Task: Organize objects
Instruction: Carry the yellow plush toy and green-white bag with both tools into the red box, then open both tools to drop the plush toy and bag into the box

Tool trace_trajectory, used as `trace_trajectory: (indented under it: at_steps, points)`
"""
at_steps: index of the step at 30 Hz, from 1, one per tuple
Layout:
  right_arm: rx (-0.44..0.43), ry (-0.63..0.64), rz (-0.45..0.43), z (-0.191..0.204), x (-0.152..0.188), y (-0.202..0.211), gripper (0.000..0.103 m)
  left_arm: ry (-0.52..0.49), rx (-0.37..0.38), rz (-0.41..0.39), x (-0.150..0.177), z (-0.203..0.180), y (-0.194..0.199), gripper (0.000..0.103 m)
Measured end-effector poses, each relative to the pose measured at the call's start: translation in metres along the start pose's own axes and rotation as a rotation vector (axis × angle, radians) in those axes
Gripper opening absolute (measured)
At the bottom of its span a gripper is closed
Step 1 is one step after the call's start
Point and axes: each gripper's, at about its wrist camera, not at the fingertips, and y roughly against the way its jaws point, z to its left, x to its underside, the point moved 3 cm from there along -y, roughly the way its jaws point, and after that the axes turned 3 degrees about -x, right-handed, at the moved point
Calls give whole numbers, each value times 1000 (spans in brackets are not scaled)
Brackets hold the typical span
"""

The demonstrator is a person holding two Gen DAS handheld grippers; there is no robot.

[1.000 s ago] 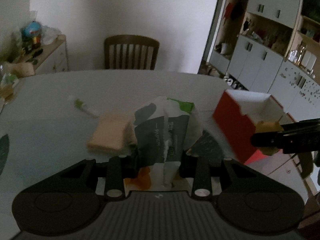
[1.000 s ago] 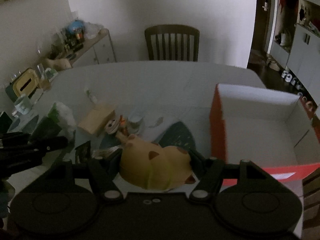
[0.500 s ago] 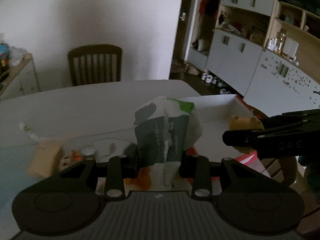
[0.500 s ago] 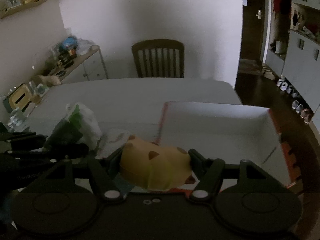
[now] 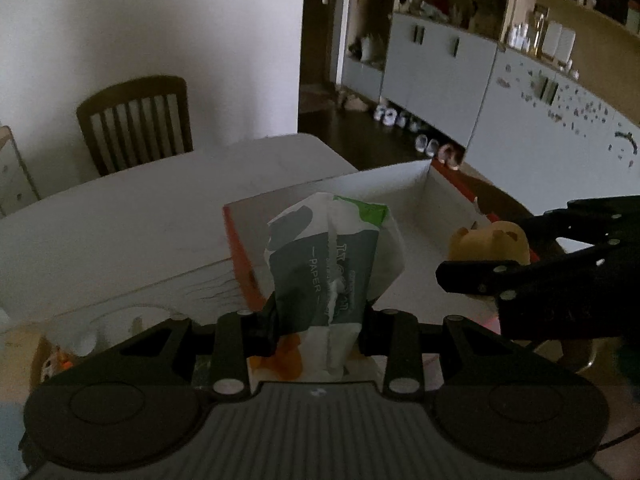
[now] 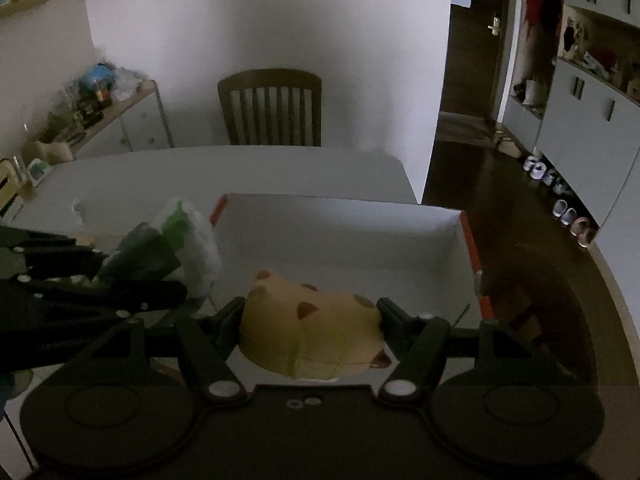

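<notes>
Dim room: white wall (image 6: 260,20), slatted wooden chair (image 6: 270,106), grey cabinets (image 5: 436,64), dark floor (image 6: 480,168).

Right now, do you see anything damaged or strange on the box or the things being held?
Nothing looks damaged. The left tool grips a crumpled paper pack, squeezed in where it is held. The right tool holds a yellow toy over the open box.

Both views are dim and grainy, lit by weak, even daylight with soft shadows. Fisheye bending curves the edges, corners vignette black, and the background looks slightly smeared.
</notes>
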Motion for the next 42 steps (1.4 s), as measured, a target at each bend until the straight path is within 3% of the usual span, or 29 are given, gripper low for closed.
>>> trace_trajectory:
  at_steps: [12, 19, 30, 36, 42]
  points:
    - [13, 97, 130, -25, 8, -55, 69, -91, -11, 137, -26, -28, -80, 34]
    - [-20, 151, 256, -23, 22, -92, 69, -115, -1, 312, -19, -40, -132, 35]
    - [17, 178, 361, -24, 34, -116, 71, -155, -2, 443, -8, -49, -165, 36]
    - [16, 211, 383, -17, 35, -116, 72, -145, 17, 478, -7, -44, -176, 42]
    - [1, 213, 391, -19, 34, -114, 73, -111, 23, 500, -5, -38, -178, 59]
